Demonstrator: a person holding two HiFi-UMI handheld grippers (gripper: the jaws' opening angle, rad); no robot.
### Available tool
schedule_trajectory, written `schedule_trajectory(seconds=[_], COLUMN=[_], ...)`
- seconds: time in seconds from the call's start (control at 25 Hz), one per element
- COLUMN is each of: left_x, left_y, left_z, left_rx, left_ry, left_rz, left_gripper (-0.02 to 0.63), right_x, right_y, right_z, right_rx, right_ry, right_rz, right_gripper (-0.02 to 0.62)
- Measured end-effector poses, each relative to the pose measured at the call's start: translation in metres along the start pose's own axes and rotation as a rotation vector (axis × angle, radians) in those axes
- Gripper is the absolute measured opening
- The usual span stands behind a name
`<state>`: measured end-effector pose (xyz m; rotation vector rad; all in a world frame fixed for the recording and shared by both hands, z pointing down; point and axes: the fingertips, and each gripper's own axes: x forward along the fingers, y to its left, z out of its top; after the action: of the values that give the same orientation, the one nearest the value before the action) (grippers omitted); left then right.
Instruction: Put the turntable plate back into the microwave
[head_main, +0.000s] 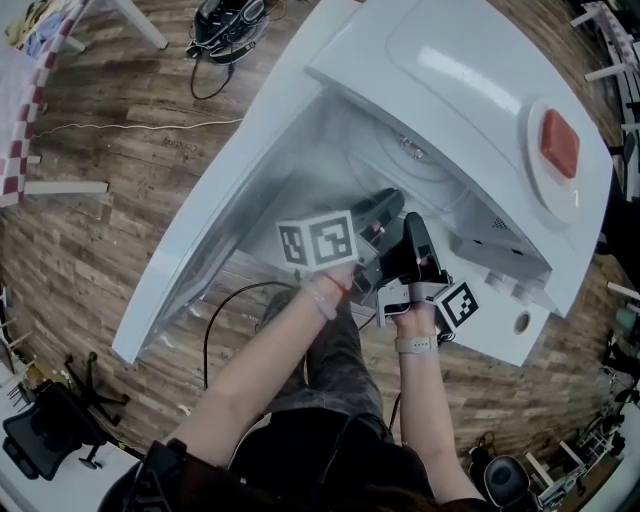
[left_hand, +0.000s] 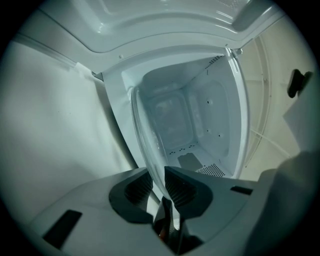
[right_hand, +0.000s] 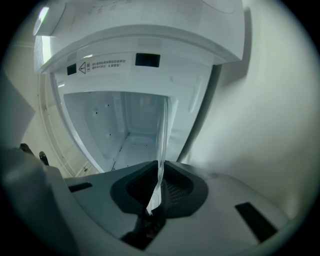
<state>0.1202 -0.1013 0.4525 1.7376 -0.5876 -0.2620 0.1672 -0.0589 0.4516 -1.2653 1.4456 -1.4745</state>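
The clear glass turntable plate (left_hand: 141, 131) hangs edge-on in front of the white microwave's (head_main: 470, 70) open cavity (left_hand: 186, 122). My left gripper (left_hand: 156, 176) is shut on its rim, and the glass curves up from between the jaws. My right gripper (right_hand: 160, 169) is shut on another part of the rim (right_hand: 163, 135), with the cavity (right_hand: 122, 127) just beyond. In the head view both grippers, left (head_main: 385, 207) and right (head_main: 415, 238), sit close together at the microwave's mouth. The plate itself is hard to make out there.
The microwave door (head_main: 215, 235) stands swung open to the left. A red object (head_main: 559, 141) lies on the microwave's top. Below is wooden flooring (head_main: 120, 160) with a black cable (head_main: 225, 300), a fan (head_main: 228, 25) and a black chair (head_main: 50, 430).
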Motion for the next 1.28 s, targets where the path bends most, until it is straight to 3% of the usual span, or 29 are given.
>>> schedule_trajectory(seconds=[0.44, 0.96, 1.28], left_x=[-0.008, -0.003, 0.001], left_y=[-0.003, -0.003, -0.003], left_z=[-0.010, -0.011, -0.009], left_rx=[-0.005, 0.003, -0.013], left_ry=[0.043, 0.046, 0.052], left_rz=[-0.005, 0.004, -0.016], left_gripper=[0.069, 0.067, 0.067], right_x=[0.009, 0.009, 0.008], right_y=[0.000, 0.007, 0.007], right_z=[0.015, 0.017, 0.014], right_rx=[-0.013, -0.204, -0.196], right_ry=[-0.024, 0.005, 0.018], right_rz=[-0.022, -0.088, -0.074], right_gripper=[0.054, 0.058, 0.058])
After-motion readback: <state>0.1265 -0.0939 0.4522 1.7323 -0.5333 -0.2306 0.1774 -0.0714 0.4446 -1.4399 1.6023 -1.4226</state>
